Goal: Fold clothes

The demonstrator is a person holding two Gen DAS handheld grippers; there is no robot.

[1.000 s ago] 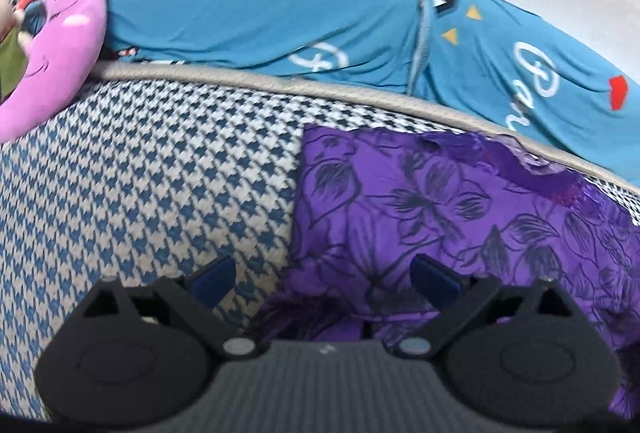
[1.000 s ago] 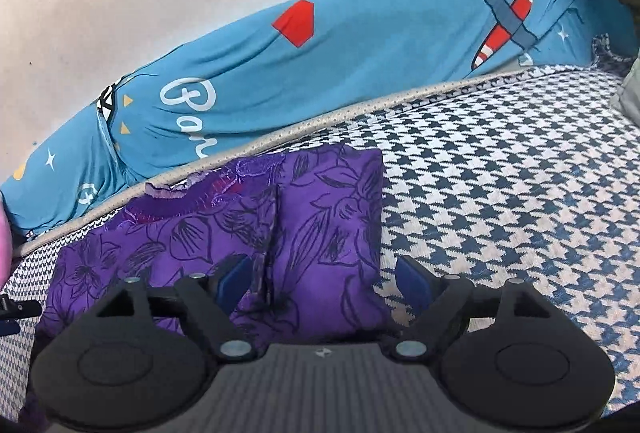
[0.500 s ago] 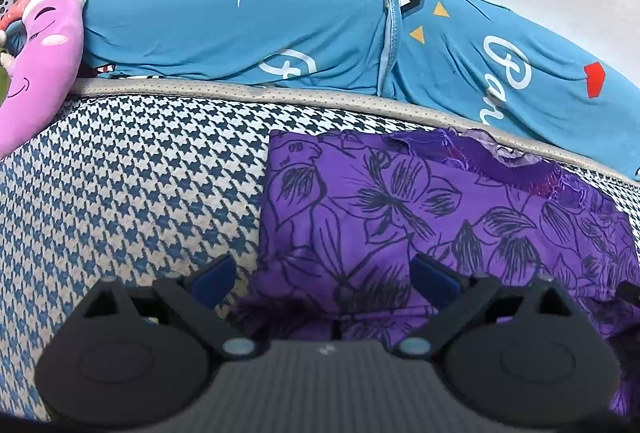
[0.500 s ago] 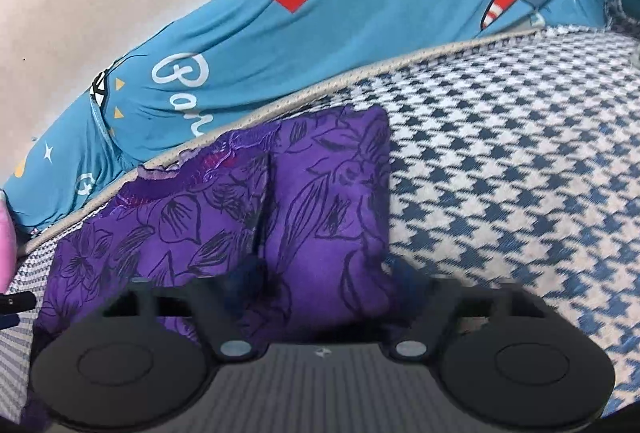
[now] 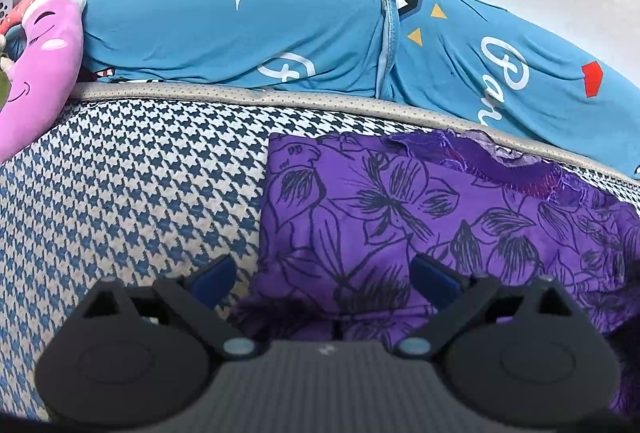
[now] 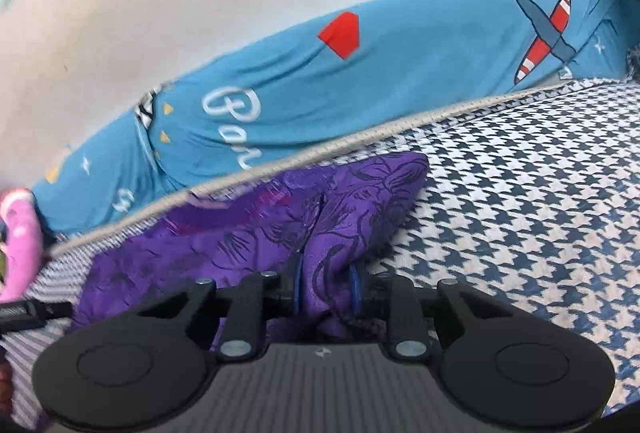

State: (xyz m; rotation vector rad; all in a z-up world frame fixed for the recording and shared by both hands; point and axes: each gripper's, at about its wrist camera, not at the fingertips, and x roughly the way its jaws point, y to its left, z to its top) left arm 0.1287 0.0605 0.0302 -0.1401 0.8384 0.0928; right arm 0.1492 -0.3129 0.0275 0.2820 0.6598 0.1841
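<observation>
A purple garment with black flower outlines (image 5: 420, 217) lies folded on the houndstooth bed cover (image 5: 132, 193), its neckline toward the far edge. My left gripper (image 5: 324, 275) is open over the garment's near left edge, one blue pad over the cover and the other over the cloth. In the right wrist view the same purple garment (image 6: 256, 229) is bunched up at its near right side, and my right gripper (image 6: 326, 287) is shut on that bunch of cloth.
Blue printed pillows (image 5: 248, 37) (image 6: 380, 73) lie along the wall behind the bed's beige piping. A pink plush toy (image 5: 36, 69) sits at the far left. Houndstooth cover (image 6: 520, 201) stretches right of the garment.
My right gripper closed from open onto the garment's right side and the cloth bunched up. The left gripper stayed open and shifted slightly over the left edge.
</observation>
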